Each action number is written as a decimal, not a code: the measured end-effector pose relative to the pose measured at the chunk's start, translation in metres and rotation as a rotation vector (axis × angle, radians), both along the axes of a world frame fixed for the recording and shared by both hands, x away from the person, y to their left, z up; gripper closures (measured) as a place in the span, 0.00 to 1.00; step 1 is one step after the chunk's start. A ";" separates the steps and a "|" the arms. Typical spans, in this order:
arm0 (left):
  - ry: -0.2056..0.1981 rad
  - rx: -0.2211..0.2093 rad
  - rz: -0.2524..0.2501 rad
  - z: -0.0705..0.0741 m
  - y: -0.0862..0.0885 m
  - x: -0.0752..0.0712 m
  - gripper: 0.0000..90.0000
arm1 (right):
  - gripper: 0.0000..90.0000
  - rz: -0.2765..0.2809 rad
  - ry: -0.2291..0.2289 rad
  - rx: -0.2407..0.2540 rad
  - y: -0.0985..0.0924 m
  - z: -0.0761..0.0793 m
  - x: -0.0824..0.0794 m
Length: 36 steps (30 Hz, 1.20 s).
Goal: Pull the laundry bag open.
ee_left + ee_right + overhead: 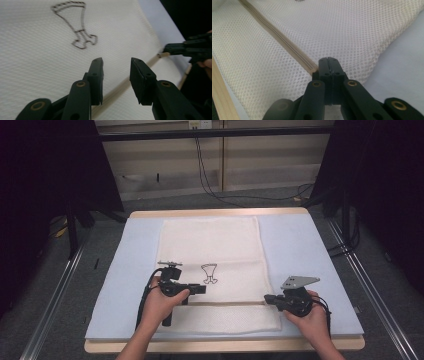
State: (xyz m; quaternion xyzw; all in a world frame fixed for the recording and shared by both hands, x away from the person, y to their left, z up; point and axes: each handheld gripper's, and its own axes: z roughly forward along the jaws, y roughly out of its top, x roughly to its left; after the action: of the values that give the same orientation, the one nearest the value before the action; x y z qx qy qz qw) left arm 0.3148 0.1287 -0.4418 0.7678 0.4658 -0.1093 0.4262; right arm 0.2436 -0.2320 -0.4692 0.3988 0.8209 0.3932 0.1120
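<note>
A white mesh bag (210, 245) lies flat on the blue-grey mat, with a black outline drawing (210, 272) near its middle. A beige zipper (225, 303) runs across its near end. My left gripper (204, 289) points right just above the bag, beside the drawing. In the left gripper view it (116, 62) stands open with nothing between the jaws, and the zipper (117, 90) passes below. My right gripper (266, 298) sits at the zipper's right end. In the right gripper view it (329, 59) is shut where the zipper (277, 35) ends, on the zipper pull.
The mat (310, 255) covers a wooden table whose edge (225, 345) shows at the front. Bare mat lies left and right of the bag. Cables (215, 180) trail on the floor behind the table, and metal rails (50, 300) run along both sides.
</note>
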 end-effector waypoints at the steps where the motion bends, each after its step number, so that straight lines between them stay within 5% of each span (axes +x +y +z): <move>1: 0.000 0.000 -0.009 0.000 -0.006 -0.001 0.70 | 1.00 0.001 -0.005 -0.008 0.002 0.000 0.000; 9: 0.043 -0.044 -0.094 -0.004 -0.049 -0.006 0.70 | 1.00 -0.019 -0.029 -0.011 0.000 0.003 0.001; 19: 0.082 -0.029 -0.187 -0.015 -0.097 -0.010 0.71 | 1.00 -0.035 -0.041 -0.045 -0.009 -0.003 0.002; 29: 0.131 -0.011 -0.213 -0.029 -0.125 -0.011 0.74 | 1.00 -0.014 -0.048 -0.076 -0.009 -0.009 0.002; 36: 0.182 -0.014 -0.165 -0.038 -0.142 -0.011 0.76 | 1.00 -0.018 -0.043 -0.067 -0.009 -0.010 0.002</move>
State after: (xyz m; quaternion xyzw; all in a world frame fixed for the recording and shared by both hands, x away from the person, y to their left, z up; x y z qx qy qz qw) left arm 0.3039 -0.0128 -0.4794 0.7874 0.4371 -0.2161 0.3771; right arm 0.2455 -0.2411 -0.4789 0.3934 0.8275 0.3729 0.1466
